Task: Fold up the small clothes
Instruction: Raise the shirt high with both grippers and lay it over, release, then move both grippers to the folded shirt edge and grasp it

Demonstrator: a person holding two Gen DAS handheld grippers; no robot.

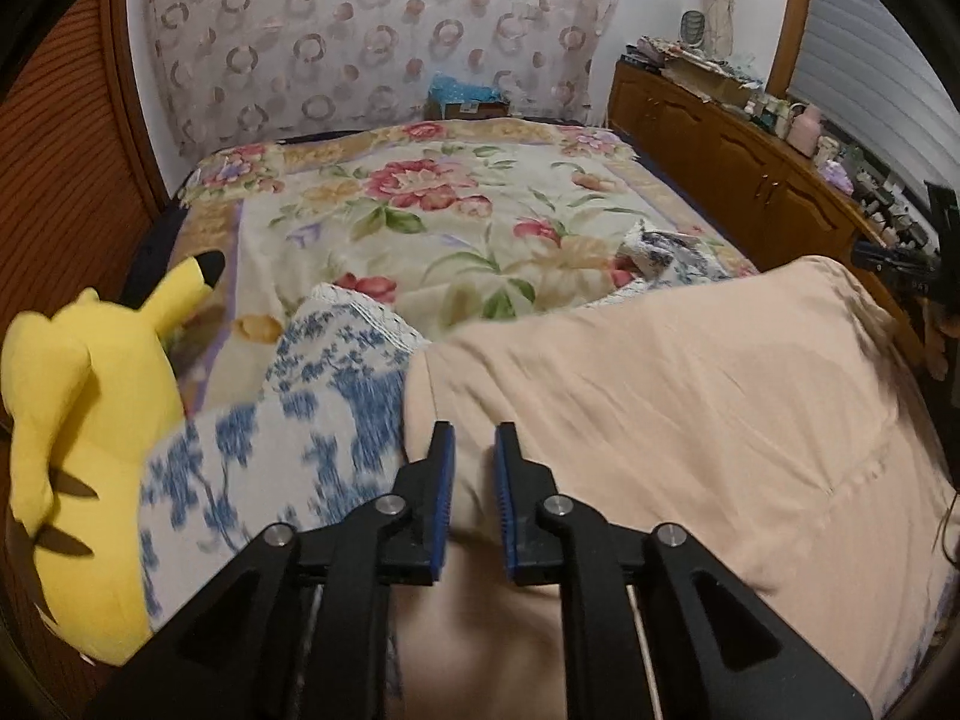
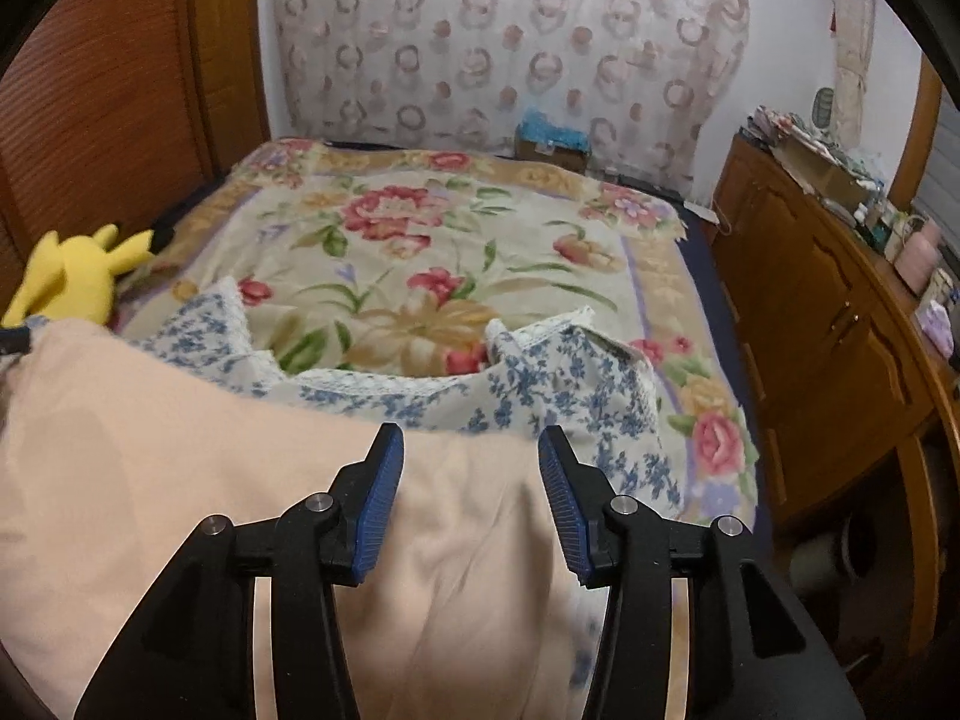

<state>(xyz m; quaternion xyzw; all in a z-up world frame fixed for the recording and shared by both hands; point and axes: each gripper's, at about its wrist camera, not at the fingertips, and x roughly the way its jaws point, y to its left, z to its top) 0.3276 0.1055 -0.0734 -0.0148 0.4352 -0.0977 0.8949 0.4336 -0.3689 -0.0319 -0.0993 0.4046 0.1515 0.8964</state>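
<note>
A small garment lies on the flowered bedspread [image 1: 432,210] [image 2: 420,240]. Its blue-flowered white cloth with lace trim [image 1: 324,372] [image 2: 576,384] shows at the far side. Its peach inner cloth [image 1: 660,372] [image 2: 180,420] is turned over on top at the near side. My left gripper [image 1: 474,438] hangs over the left edge of the peach cloth; its jaws stand a narrow gap apart and the pads clamp nothing. My right gripper [image 2: 471,441] is open wider over the right part of the peach cloth, just short of the flowered edge, and holds nothing.
A yellow plush toy [image 1: 78,420] [image 2: 72,276] sits on the bed at the left, touching the garment. A wooden dresser [image 1: 720,162] [image 2: 828,324] crowded with small items runs along the right. A cardboard box [image 1: 468,99] stands behind the bed, under a patterned curtain.
</note>
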